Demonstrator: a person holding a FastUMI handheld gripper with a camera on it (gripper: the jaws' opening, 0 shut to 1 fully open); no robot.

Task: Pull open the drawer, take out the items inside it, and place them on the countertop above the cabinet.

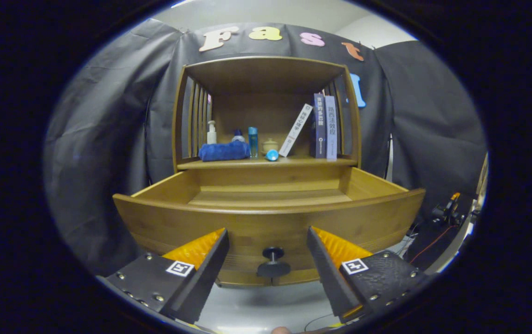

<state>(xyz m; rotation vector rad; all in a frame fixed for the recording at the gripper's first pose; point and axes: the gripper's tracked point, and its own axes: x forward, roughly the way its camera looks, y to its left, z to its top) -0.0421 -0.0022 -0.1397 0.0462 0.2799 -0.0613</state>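
The wooden cabinet's drawer [268, 218] stands pulled out toward me, and the part of its floor that I can see is bare wood. Its dark round knob [273, 262] sits on the drawer front, between my two fingers and a little beyond them. My gripper [266, 241] is open, with nothing between the fingers. On the countertop [294, 161] above the drawer lie a folded blue towel [224, 150], a white pump bottle [211, 132], a blue bottle [253, 141], a small lidded jar [270, 145] and a blue tube [272, 155].
Books [324, 126] stand at the right end of the shelf and one white book [295, 130] leans against them. Slatted wooden sides close in the shelf. Dark equipment with cables [447, 213] sits on the floor to the right of the cabinet.
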